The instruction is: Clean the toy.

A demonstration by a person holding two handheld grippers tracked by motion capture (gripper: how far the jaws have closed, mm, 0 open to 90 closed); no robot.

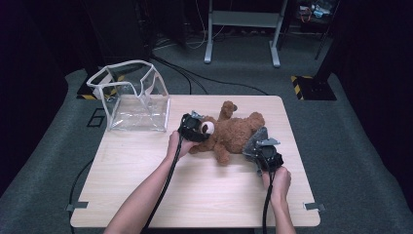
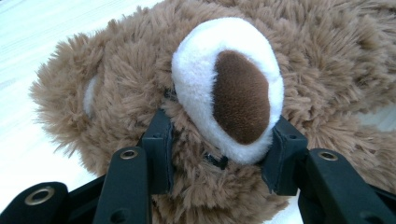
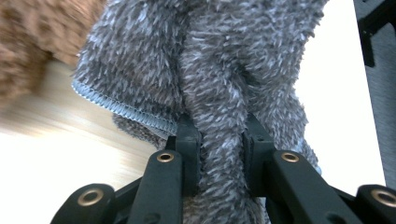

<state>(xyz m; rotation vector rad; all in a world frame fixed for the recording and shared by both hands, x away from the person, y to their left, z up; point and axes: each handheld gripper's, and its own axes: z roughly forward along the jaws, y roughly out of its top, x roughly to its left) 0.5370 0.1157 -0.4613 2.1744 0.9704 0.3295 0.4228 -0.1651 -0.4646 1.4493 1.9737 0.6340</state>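
teddy bear [image 1: 233, 132]: brown plush, lying on its back near the middle of the table [image 1: 195, 195], head toward the person's left, legs toward the right.
snout [image 2: 229, 88]: white patch with a brown nose; sits between the left jaws in the left gripper view.
grey cloth [image 3: 205, 60]: fuzzy, stitched pale edge, bunched at the bear's leg end; looks like a garment or small blanket, cannot tell which.
left gripper [image 1: 194, 127]: jaws pressed into the fur on both sides of the snout, clamped on the bear's head.
right gripper [image 1: 263, 148]: jaws pinched together on a fold of the grey cloth, pile squeezed between them.
handling, bear: likely light, soft, squashy; fur will slide over the stuffing, so a shallow grip may slip. Head or torso gives the most bulk to bite on; limbs will flop.
handling, cloth: limp, no stiffness; hold a thick fold, not the edge, or it may pull out.
clear bag [image 1: 131, 97]: see-through box-shaped bag with white trim, open top, on the table's far left corner, well apart from the bear.
risk: pulling the two grips apart could drag the bear rather than free the cloth.
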